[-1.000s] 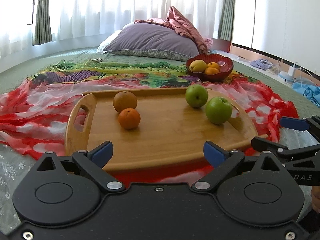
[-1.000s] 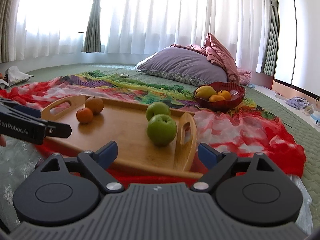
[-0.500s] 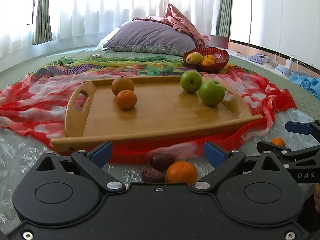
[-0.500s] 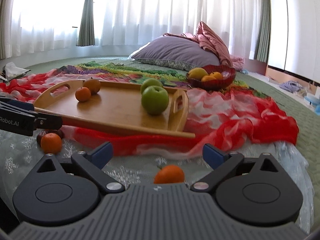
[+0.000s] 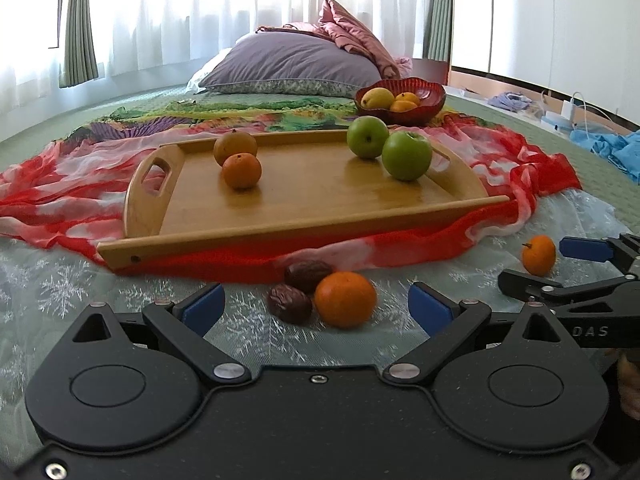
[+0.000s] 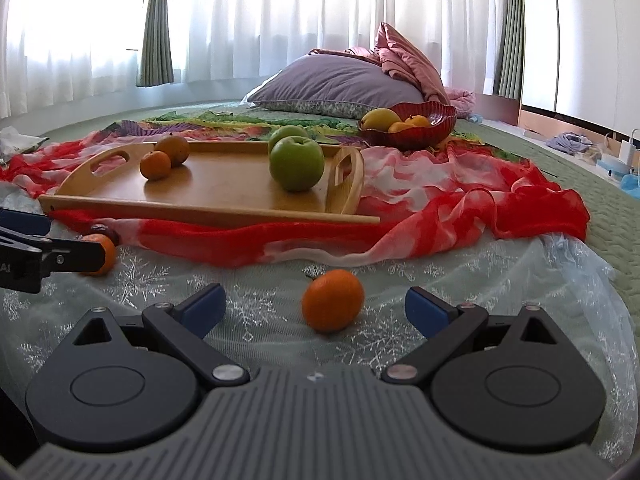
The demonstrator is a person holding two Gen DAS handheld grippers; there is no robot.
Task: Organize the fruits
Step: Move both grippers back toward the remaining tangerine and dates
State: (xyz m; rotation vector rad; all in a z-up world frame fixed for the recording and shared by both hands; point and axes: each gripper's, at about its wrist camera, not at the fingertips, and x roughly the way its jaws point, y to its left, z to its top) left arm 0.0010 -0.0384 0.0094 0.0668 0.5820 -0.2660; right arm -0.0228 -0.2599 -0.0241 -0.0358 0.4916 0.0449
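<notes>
Both pairs of tongs stood wide open and empty, low over the bed. In the left wrist view the left tongs filled the bottom of the frame, and between their blue tips, untouched by either, lay an orange with two dark wrinkled fruits pressed against its left side, all on a pale snowflake-patterned net spread over the green bed cover. At the right edge of that frame the right tongs showed from the side, a small orange just beyond their tips. In the right wrist view the right tongs likewise filled the bottom of the frame, with that small orange lying loose between the tips, slightly right of centre and touching neither. Above the loose fruit, in the middle of both frames, a wooden tray with cut-out handles sat on a red and white scarf. On the tray two oranges touched each other toward the left, and two green apples stood close together toward the right. Beyond the tray, toward the upper right, a dark red bowl held a yellow fruit and some small orange ones. A purple pillow with a pink blanket bunched on it lay at the top centre, before white curtains.
</notes>
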